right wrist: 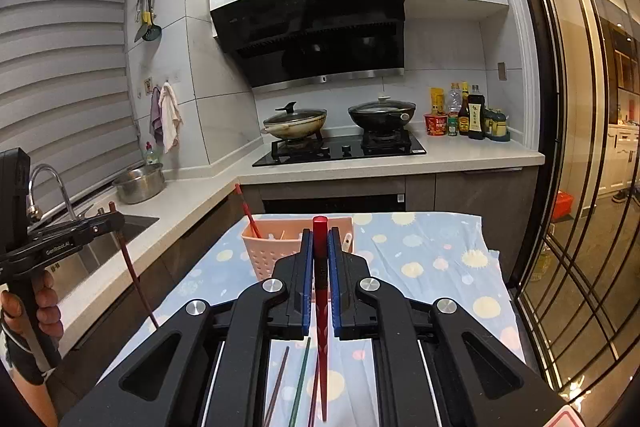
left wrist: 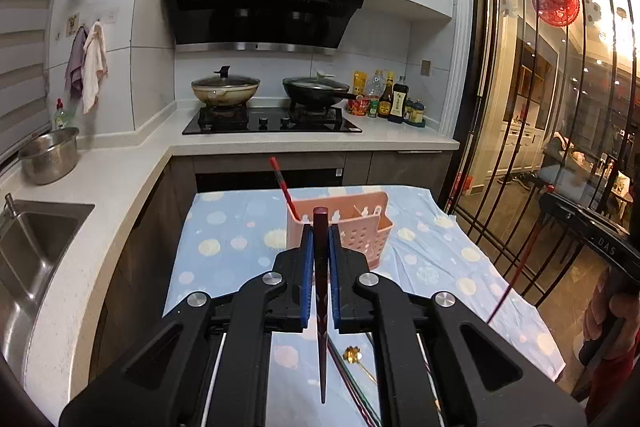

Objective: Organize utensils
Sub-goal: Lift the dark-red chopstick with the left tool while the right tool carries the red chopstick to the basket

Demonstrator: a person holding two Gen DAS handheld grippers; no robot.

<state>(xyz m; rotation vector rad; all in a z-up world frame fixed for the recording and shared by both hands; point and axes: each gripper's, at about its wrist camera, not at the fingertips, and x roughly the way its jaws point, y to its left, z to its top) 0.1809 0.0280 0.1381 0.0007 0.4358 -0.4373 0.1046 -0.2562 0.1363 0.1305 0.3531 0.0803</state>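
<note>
A pink perforated utensil basket point(left wrist: 360, 227) stands on the table with the blue dotted cloth point(left wrist: 224, 247); it also shows in the right wrist view point(right wrist: 272, 247). One red chopstick point(left wrist: 282, 185) leans in its left compartment. My left gripper point(left wrist: 320, 239) is shut on a dark maroon chopstick point(left wrist: 321, 307), held upright just in front of the basket. My right gripper point(right wrist: 320, 247) is shut on a red chopstick point(right wrist: 320, 307), also held upright in front of the basket. Several loose chopsticks point(right wrist: 298, 379) and a gold-ended utensil point(left wrist: 354, 355) lie on the cloth below.
A white counter point(left wrist: 120, 179) with a sink point(left wrist: 32, 243) and a steel pot point(left wrist: 50, 155) runs along the left. A stove with two lidded pans point(left wrist: 272, 95) and sauce bottles point(left wrist: 392, 99) is behind. A barred glass door point(left wrist: 560, 107) is at the right.
</note>
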